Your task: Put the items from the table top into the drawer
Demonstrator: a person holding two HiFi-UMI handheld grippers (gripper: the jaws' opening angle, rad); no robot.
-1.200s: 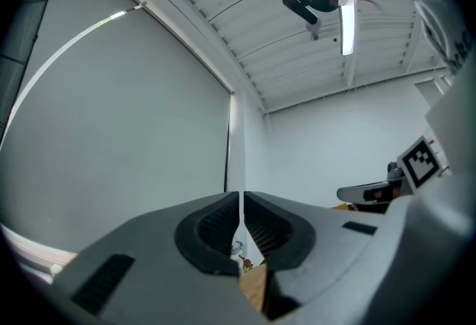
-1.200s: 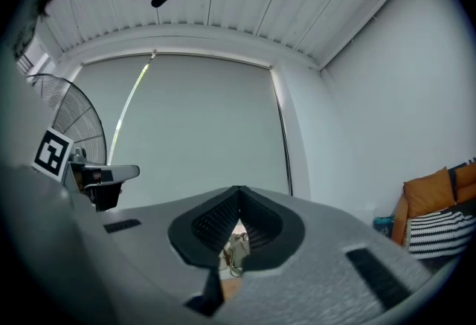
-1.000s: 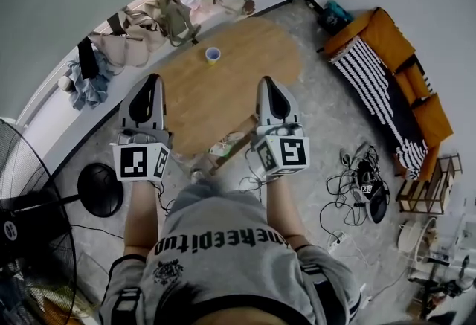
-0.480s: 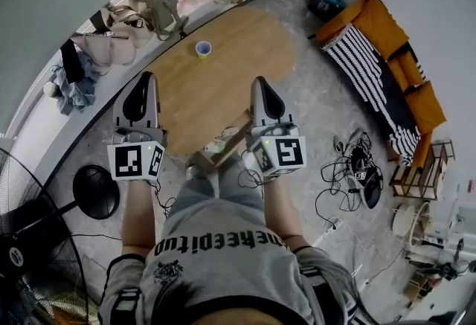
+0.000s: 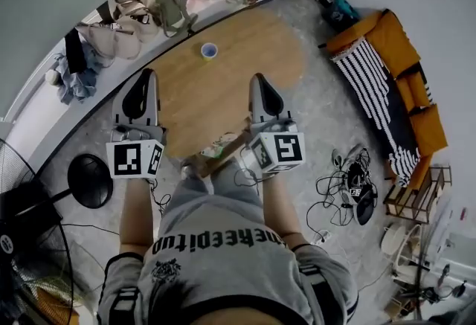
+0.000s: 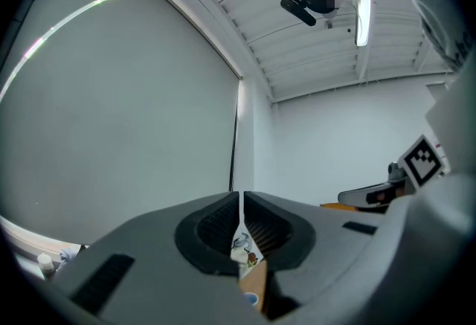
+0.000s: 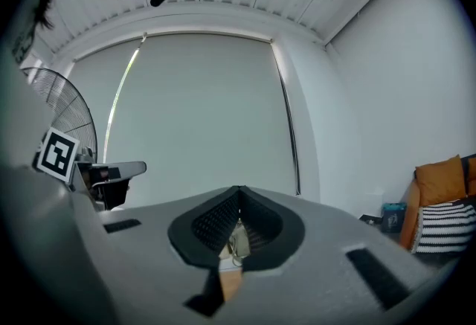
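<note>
Below — wooden table (image 5: 239, 56), cluttered floor (image 5: 321, 129).

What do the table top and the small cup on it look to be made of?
Table top: wood or a wood-look laminate with a matte finish; it is warm brown with faint streaky grain.
Cup: probably paper or thin plastic, with a pale bluish rim and a yellow side; it is too small to settle.

Speckled grey floor (image 5: 327, 123), orange sofa (image 5: 390, 48), standing fan (image 5: 26, 264), possibly blinds (image 7: 201, 115).
</note>
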